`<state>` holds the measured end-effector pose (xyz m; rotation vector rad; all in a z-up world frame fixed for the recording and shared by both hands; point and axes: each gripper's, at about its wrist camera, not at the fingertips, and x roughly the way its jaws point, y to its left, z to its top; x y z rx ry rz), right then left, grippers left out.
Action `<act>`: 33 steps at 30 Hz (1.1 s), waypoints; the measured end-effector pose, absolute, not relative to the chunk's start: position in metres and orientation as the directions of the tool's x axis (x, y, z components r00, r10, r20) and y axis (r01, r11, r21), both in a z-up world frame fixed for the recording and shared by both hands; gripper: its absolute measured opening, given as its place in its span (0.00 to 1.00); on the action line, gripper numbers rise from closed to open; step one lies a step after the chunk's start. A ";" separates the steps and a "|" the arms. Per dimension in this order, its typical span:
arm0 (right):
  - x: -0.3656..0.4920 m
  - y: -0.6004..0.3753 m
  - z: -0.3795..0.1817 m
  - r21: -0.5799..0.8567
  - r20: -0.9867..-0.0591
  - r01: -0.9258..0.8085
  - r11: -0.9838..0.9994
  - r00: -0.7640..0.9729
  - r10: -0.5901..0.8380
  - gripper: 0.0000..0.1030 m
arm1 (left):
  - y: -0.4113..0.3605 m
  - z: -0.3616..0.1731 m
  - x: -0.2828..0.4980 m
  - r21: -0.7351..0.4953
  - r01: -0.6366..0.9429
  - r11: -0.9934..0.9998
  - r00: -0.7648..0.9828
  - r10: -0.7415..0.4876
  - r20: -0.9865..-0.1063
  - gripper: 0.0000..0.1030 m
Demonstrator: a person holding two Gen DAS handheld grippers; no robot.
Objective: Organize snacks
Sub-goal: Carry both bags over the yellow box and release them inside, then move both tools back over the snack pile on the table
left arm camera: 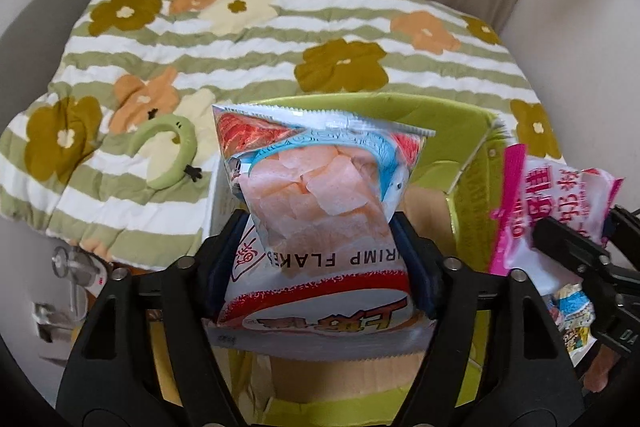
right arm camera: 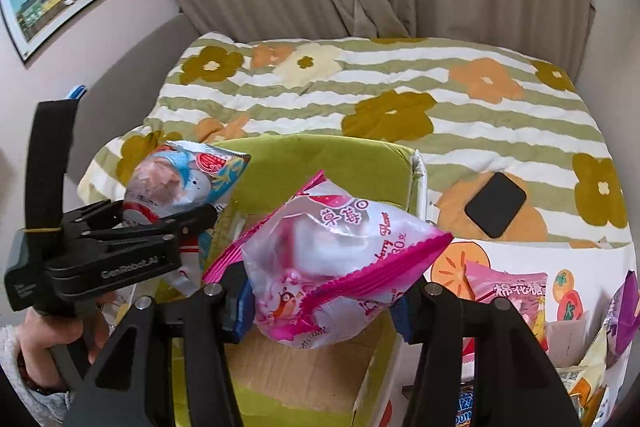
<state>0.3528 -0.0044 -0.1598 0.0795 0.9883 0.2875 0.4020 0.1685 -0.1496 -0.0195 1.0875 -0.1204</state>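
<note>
Puffy white-and-red foil shrimp-flakes bag (left arm camera: 320,211) pinched mid-body by left tongs (left arm camera: 320,259) above green-lined cardboard box (left arm camera: 472,131). Pink-edged strawberry marshmallow pouch (right arm camera: 332,267), at 3 o'clock, clamped by right tongs (right arm camera: 320,307). Both judged light, crushable, slippery; seams gripped best.

**Two snack bags over the green box**

The white-and-red plastic bag of shrimp flakes (left arm camera: 320,211), printed with pink crisps and a blue band, hangs puffed and upside down, its crimped edge toward 12 o'clock. At its 3 o'clock hangs the pink-and-white strawberry-flavour snack pouch (right arm camera: 336,263), tilted, one magenta sealed corner pointing to 3 o'clock. Both are above the open lime-green cardboard box (right arm camera: 320,163), whose bare brown floor shows beneath them at 6 o'clock.
</note>
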 end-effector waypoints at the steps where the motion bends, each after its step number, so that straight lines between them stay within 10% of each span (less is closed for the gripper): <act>1: 0.355 -0.006 -0.161 0.192 -0.815 -0.197 0.961 0.514 0.268 0.48 | 0.167 -0.153 0.404 -0.051 0.084 0.995 0.456 -0.084 -0.886 0.93; 21: 0.394 0.016 -0.187 0.190 -0.838 -0.284 0.940 0.451 0.306 0.50 | 0.203 -0.151 0.351 -0.074 -0.033 0.997 0.471 -0.049 -0.881 1.00; 25: 0.394 0.016 -0.191 0.199 -0.839 -0.275 0.941 0.448 0.308 1.00 | 0.202 -0.149 0.340 -0.061 -0.038 0.997 0.477 -0.036 -0.878 1.00; 33: 0.361 0.006 -0.181 0.168 -0.834 -0.269 0.948 0.474 0.282 1.00 | 0.202 -0.146 0.314 -0.050 -0.039 0.998 0.489 -0.024 -0.872 1.00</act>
